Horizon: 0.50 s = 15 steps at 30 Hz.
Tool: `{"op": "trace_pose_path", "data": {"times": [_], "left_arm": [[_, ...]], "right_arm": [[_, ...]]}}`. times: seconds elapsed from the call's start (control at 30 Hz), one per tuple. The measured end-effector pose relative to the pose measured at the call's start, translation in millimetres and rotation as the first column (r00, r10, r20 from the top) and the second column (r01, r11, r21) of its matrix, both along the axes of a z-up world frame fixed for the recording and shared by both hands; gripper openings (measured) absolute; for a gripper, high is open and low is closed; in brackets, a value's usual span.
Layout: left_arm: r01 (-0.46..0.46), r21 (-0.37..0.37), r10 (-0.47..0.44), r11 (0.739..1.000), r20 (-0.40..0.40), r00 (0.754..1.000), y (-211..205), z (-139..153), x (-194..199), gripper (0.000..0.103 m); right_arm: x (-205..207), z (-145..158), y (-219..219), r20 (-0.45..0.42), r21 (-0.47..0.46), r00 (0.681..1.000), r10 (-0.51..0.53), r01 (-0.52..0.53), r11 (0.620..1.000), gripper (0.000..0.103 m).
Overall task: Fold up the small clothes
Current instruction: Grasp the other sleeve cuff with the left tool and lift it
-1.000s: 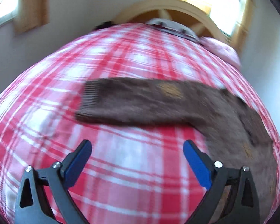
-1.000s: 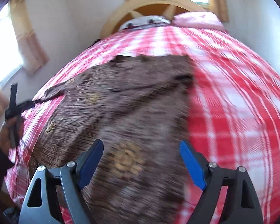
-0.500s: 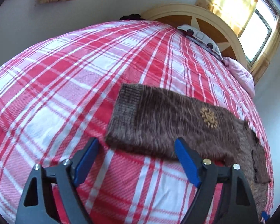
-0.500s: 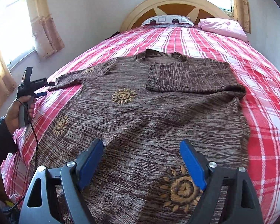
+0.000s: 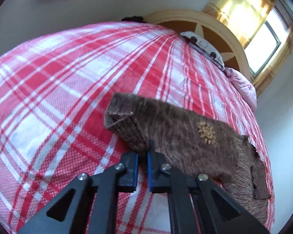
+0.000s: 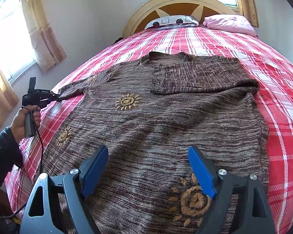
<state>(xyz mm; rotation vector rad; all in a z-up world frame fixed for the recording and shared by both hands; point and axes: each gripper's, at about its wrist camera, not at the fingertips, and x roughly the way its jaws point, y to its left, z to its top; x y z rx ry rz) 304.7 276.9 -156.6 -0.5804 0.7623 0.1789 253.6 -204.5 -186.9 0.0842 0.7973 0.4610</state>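
Left wrist: I'm clamping my left gripper (image 5: pixel 142 159), fingers having just closed, on the sweater (image 5: pixel 185 138) cuff, ready for folding the sleeve inward.
Right wrist: I'm hovering my right gripper (image 6: pixel 148 167), fingers apart, over the sweater's hem on the bed (image 6: pixel 283 105).

1 sweater (image 6: pixel 166 120), 2 pillows – 1 patterned (image 6: pixel 171 22), 1 pink (image 6: pixel 229 24). 4 flower patches (image 6: pixel 128 101) visible. 1 bed (image 6: pixel 273 81).

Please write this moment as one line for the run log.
left gripper: just closed, shut on sleeve cuff | right gripper: open, above sweater hem | other sleeve: folded across chest | bedspread: under sweater
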Motion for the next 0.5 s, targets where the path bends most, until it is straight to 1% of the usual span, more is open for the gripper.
{"op": "trace_pose_path", "data": {"times": [0.03, 0.17, 0.37, 0.5], "left_arm": [[0.003, 0.01, -0.003, 1.0, 0.009, 1.0, -2.7, 5.0, 0.7, 0.007], [-0.001, 0.009, 0.001, 1.0, 0.056, 0.998, -7.6, 19.5, 5.1, 0.007], [0.01, 0.014, -0.012, 1.0, 0.157, 0.988, -19.6, 44.1, 11.5, 0.007], [0.034, 0.006, -0.035, 0.999, 0.184, 0.982, -27.9, 53.5, 17.5, 0.007]], "right_arm": [[-0.3, 0.1, -2.8, 0.001, 0.007, 1.0, -0.005, 0.005, 1.0, 0.084], [-0.8, 0.2, -13.4, 0.002, 0.035, 1.0, -0.029, 0.029, 0.999, 0.084], [-2.6, 4.9, -23.6, 0.015, 0.064, 0.999, -0.048, 0.047, 0.997, 0.084], [-2.8, 5.1, -26.6, 0.014, 0.065, 0.999, -0.049, 0.048, 0.997, 0.084]]}}
